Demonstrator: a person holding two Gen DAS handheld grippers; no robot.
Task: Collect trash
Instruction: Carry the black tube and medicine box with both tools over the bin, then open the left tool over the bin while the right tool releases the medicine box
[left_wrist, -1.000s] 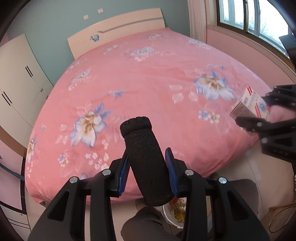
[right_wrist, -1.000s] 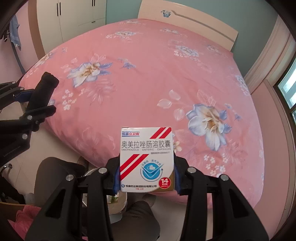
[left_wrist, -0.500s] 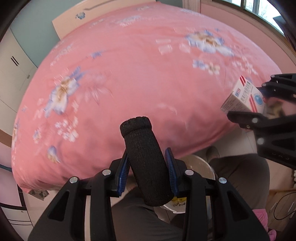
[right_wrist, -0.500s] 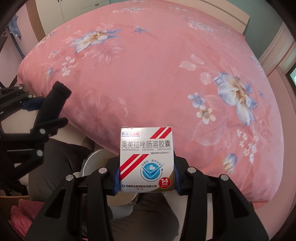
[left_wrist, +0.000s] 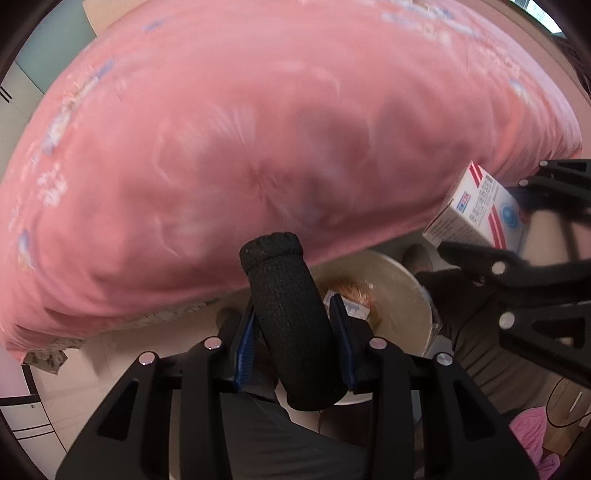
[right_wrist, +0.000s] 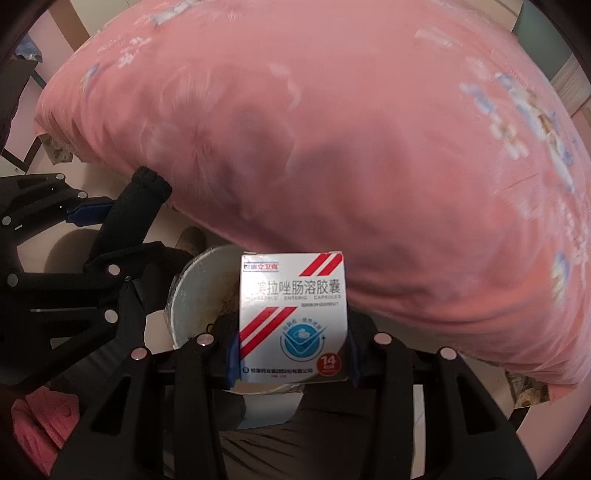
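Observation:
My left gripper (left_wrist: 293, 319) is shut on a black fabric roll (left_wrist: 290, 317) that stands up between its fingers; it also shows at the left of the right wrist view (right_wrist: 129, 218). My right gripper (right_wrist: 293, 345) is shut on a white medicine box (right_wrist: 293, 317) with red stripes, seen too at the right of the left wrist view (left_wrist: 480, 212). Both hang over a white round trash bin (left_wrist: 399, 295) on the floor below the bed edge, with scraps inside; it also shows in the right wrist view (right_wrist: 199, 295).
A bed with a pink floral cover (left_wrist: 258, 129) fills the upper part of both views, its edge overhanging the bin. The person's dark-trousered legs (left_wrist: 277, 435) are below the grippers. Pink cloth (right_wrist: 44, 421) lies at the lower left. The floor is pale tile (left_wrist: 92, 369).
Both grippers have tilted down and moved from above the bed to over the trash bin at the bed's foot. Each still holds its object.

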